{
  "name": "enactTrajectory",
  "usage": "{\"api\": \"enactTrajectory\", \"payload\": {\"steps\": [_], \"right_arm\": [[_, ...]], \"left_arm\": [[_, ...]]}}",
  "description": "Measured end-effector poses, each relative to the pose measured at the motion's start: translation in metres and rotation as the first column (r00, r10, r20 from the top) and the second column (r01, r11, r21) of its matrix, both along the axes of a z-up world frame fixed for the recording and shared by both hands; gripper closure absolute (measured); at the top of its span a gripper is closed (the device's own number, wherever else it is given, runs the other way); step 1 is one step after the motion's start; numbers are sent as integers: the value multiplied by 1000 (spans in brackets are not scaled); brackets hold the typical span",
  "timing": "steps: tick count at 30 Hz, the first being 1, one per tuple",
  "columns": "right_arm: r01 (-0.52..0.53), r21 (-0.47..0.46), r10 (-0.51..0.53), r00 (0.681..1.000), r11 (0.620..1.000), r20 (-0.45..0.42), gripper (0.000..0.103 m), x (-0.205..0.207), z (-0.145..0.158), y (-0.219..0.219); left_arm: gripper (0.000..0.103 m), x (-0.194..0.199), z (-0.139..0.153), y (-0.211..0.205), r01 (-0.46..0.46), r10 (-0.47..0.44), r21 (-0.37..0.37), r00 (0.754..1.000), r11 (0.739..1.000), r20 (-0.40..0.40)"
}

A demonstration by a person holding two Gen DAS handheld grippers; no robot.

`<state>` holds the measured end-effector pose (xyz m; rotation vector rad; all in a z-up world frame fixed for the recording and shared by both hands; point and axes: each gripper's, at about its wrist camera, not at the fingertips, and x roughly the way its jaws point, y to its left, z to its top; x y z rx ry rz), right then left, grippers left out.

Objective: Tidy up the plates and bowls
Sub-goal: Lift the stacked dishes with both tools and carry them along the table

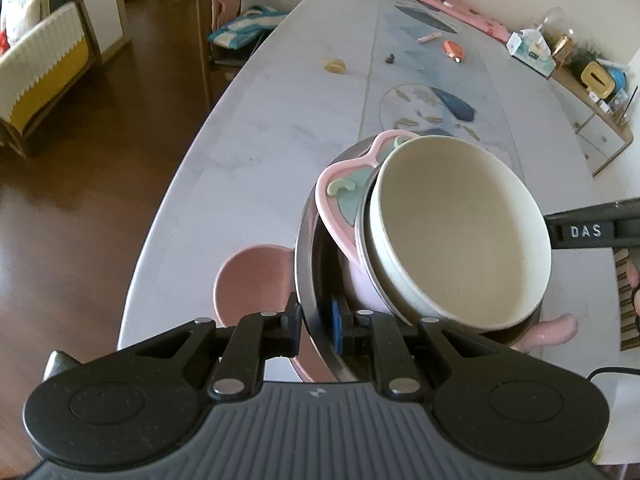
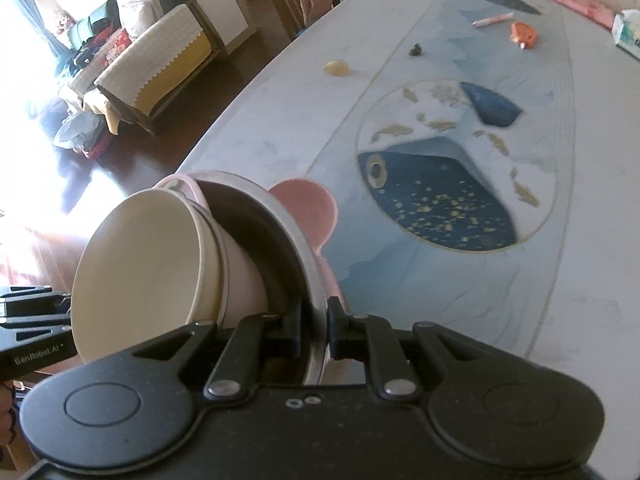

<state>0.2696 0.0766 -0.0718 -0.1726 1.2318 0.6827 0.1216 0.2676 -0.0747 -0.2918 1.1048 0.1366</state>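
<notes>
A steel bowl point(image 1: 305, 248) holds a stack: a pink sectioned plate point(image 1: 332, 196), a pale pink cup point(image 1: 360, 284) and a cream bowl point(image 1: 460, 232) on top. My left gripper point(image 1: 316, 320) is shut on the steel bowl's near rim. My right gripper point(image 2: 314, 330) is shut on the opposite rim point(image 2: 308, 264), and its body shows in the left wrist view point(image 1: 592, 228). The stack hangs tilted above the table. A pink eared plate point(image 1: 248, 280) lies on the table below and also shows in the right wrist view point(image 2: 312, 208).
The long marble table point(image 1: 280, 120) carries a blue patterned runner point(image 2: 440, 200), a small yellow object point(image 1: 335, 65), an orange item point(image 1: 454, 49), a dark bit point(image 1: 390, 58) and a tissue box point(image 1: 532, 54). Chairs and a sofa stand left of the table's edge.
</notes>
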Motion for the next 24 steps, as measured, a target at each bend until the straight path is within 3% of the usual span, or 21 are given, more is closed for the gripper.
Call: {"api": "enactTrajectory", "payload": {"steps": [24], "right_arm": [[-22,-46,22,1000,999,-2,88,-3,-33,7]], "left_arm": [[89,7,-39,3,14,-14,0,999,1000,-42]]}}
